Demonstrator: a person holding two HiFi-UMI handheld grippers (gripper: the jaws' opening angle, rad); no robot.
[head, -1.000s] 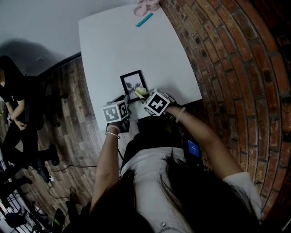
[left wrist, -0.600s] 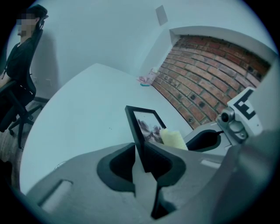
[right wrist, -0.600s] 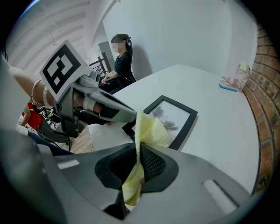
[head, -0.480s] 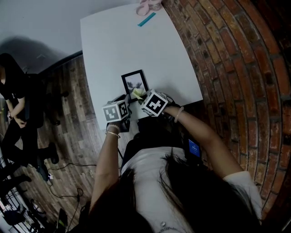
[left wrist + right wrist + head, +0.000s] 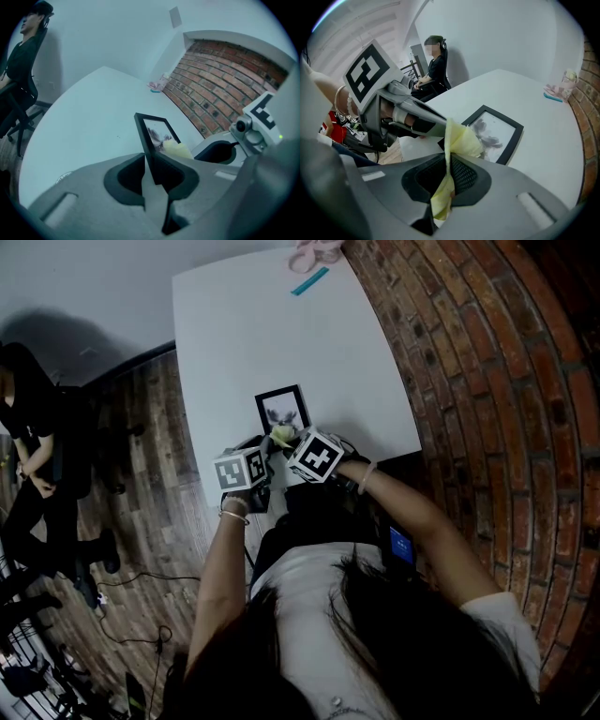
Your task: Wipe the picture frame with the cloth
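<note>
Black-bordered and rectangular, the picture frame [image 5: 282,412] is seen near the person's edge of the white surface [image 5: 272,324], with its near border clamped between the closed jaws of the left tool [image 5: 149,161]. A crumpled pale-yellow cloth [image 5: 459,140] is pinched in the clenched right tool [image 5: 446,176] and is held at the frame's near end, just beside the left tool.

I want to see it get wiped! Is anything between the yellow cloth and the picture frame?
Nothing visible. The cloth, pinched in the right gripper, is right at the near edge of the picture frame; the left gripper only grips that edge.
</note>
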